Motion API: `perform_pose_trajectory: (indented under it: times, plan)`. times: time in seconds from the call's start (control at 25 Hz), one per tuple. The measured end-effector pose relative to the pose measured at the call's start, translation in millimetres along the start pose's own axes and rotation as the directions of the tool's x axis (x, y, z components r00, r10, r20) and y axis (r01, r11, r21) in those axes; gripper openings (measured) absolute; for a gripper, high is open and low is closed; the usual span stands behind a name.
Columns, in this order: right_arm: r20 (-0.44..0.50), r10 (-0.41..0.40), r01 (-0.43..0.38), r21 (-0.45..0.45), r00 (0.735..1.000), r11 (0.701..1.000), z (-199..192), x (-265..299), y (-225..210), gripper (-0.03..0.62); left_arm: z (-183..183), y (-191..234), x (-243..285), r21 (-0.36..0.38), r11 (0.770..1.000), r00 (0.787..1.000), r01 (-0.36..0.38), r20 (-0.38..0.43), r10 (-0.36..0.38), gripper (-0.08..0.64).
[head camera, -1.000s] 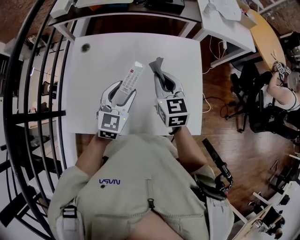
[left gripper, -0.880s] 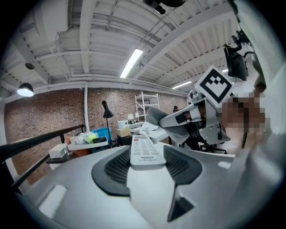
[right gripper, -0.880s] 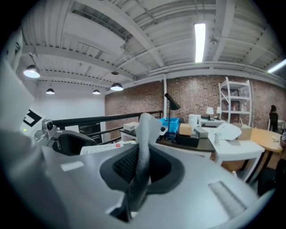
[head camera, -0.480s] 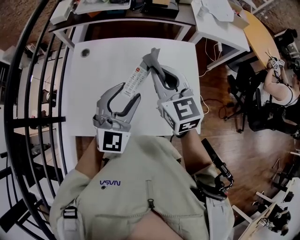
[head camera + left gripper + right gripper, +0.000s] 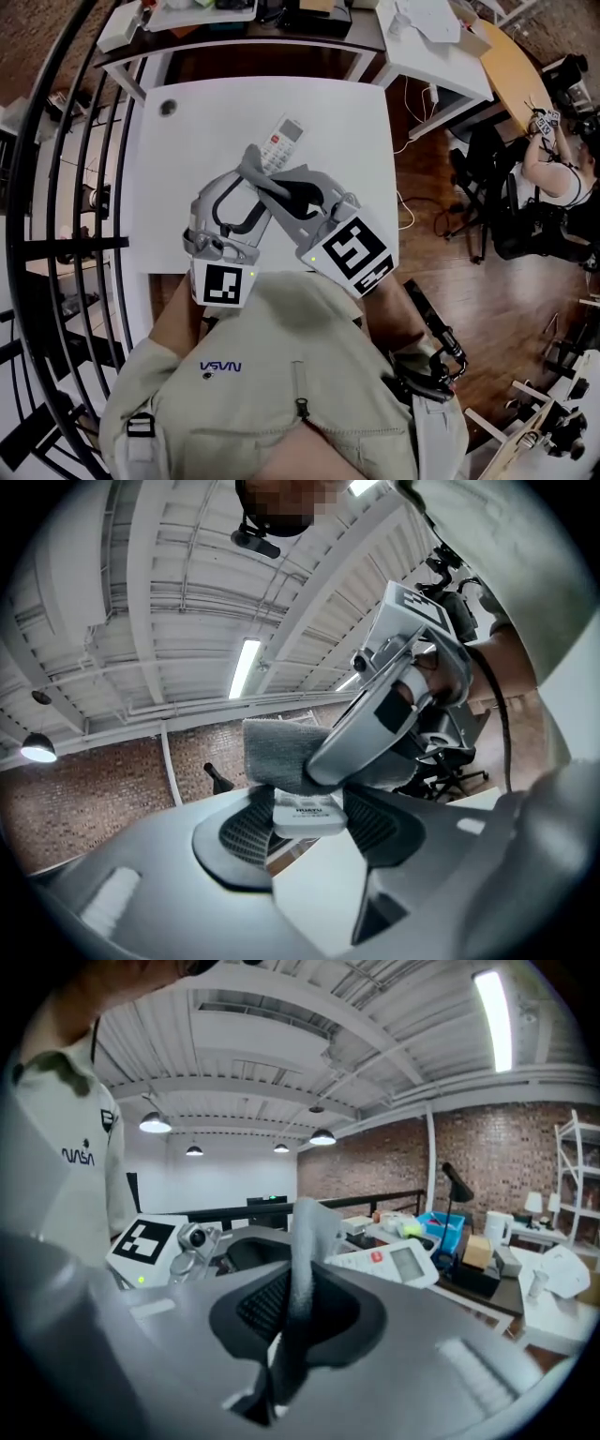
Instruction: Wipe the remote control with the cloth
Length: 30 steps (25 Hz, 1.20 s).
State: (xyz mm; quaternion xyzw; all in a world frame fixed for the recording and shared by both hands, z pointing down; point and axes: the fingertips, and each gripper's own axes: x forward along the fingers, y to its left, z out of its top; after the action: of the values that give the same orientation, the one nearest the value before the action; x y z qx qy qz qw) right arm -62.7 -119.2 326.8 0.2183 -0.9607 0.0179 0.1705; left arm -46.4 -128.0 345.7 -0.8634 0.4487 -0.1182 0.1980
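Note:
My left gripper [image 5: 239, 192] is shut on the lower end of the white remote control [image 5: 281, 141] and holds it up above the white table [image 5: 178, 187]. In the left gripper view the remote's end [image 5: 307, 813] sits pinched between the two pads. The right gripper [image 5: 269, 183] is shut on a grey cloth [image 5: 255, 161] and reaches in from the right, crossing over the left jaws. The cloth [image 5: 277, 752] lies against the remote just past the left pads. The right gripper view shows the cloth [image 5: 302, 1241] standing up between its jaws, with the remote [image 5: 389, 1265] right behind it.
A small dark round spot [image 5: 168, 107] marks the table's far left corner. A black railing [image 5: 56, 187] runs along the left. Cluttered desks [image 5: 281, 14] stand beyond the table. On the wooden floor to the right are an office chair [image 5: 487, 197] and a seated person [image 5: 562, 178].
The left gripper has lifted the remote off the table and rolled. The right gripper has risen and swung left with the cloth, from beside the remote to across it.

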Motion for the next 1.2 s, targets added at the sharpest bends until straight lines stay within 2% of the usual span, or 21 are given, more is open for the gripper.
perform_pose_trajectory:
  times: [0.08, 0.16, 0.28, 0.36, 0.48, 0.68, 0.84, 0.92, 1.0, 1.04, 1.12, 1.16, 1.2]
  plan:
    - [0.005, -0.042, 0.042, -0.013, 0.999, 0.999, 3.0, -3.5, -8.7, 0.028, 1.7, 0.0, -0.8, -0.003, 1.0, 1.0, 0.003, 0.005, -0.003, 0.241]
    - [0.035, -0.162, 0.162, -0.007, 0.986, 0.987, 9.5, -14.4, -36.4, 0.028, 5.2, -0.6, -1.8, 0.002, 1.0, 1.0, 0.006, 0.012, -0.006, 0.241]
    - [0.042, -0.361, 0.362, -0.01, 0.932, 0.932, 12.3, -33.5, -86.0, 0.028, 12.0, -4.6, -4.2, 0.047, 0.999, 1.0, 0.004, 0.03, -0.006, 0.241]
    - [0.007, -0.406, 0.405, -0.043, 0.914, 0.913, 8.4, -35.8, -101.4, 0.028, 15.5, -10.1, -5.9, 0.082, 0.997, 0.999, -0.005, 0.052, 0.0, 0.241]
    - [-0.026, -0.345, 0.341, -0.102, 0.938, 0.935, 11.1, -25.5, -87.4, 0.028, 18.2, -16.3, -6.5, 0.129, 0.992, 0.998, -0.009, 0.065, 0.0, 0.241]
    - [-0.039, -0.14, 0.134, -0.122, 0.989, 0.983, 7.6, -9.0, -31.5, 0.028, 15.1, -14.9, -5.9, 0.134, 0.991, 0.999, -0.004, 0.053, -0.003, 0.241]
    - [-0.06, 0.004, -0.013, -0.15, 0.998, 0.989, 6.6, -6.5, 5.2, 0.028, 13.8, -10.0, -4.6, 0.095, 0.995, 0.999, 0.009, 0.046, -0.014, 0.241]
    - [-0.038, 0.015, -0.02, -0.138, 0.999, 0.99, 9.3, -8.1, 5.9, 0.028, 13.3, -6.5, -3.6, 0.04, 0.999, 0.998, 0.026, 0.051, -0.028, 0.241]
    - [0.004, -0.045, 0.045, -0.106, 0.999, 0.993, 13.0, -13.3, -11.3, 0.028, 10.0, -0.4, -3.7, -0.08, 0.996, 0.997, 0.043, 0.06, -0.038, 0.241]
    - [0.021, -0.105, 0.107, -0.09, 0.994, 0.99, 13.7, -17.8, -26.1, 0.028, 8.1, 3.8, -4.3, -0.185, 0.982, 0.997, 0.044, 0.07, -0.031, 0.241]
    - [0.035, -0.249, 0.251, -0.059, 0.968, 0.966, 10.1, -28.8, -60.9, 0.028, 7.2, 13.2, -5.6, -0.394, 0.918, 0.995, 0.045, 0.104, -0.005, 0.241]
    - [0.03, -0.31, 0.311, -0.051, 0.95, 0.949, 6.1, -33.3, -76.7, 0.028, 8.0, 17.1, -6.1, -0.441, 0.896, 0.993, 0.055, 0.121, -0.002, 0.241]
    - [0.018, -0.353, 0.353, -0.048, 0.936, 0.934, 1.4, -35.9, -89.0, 0.028, 8.1, 20.1, -6.6, -0.453, 0.889, 0.991, 0.065, 0.133, -0.005, 0.241]
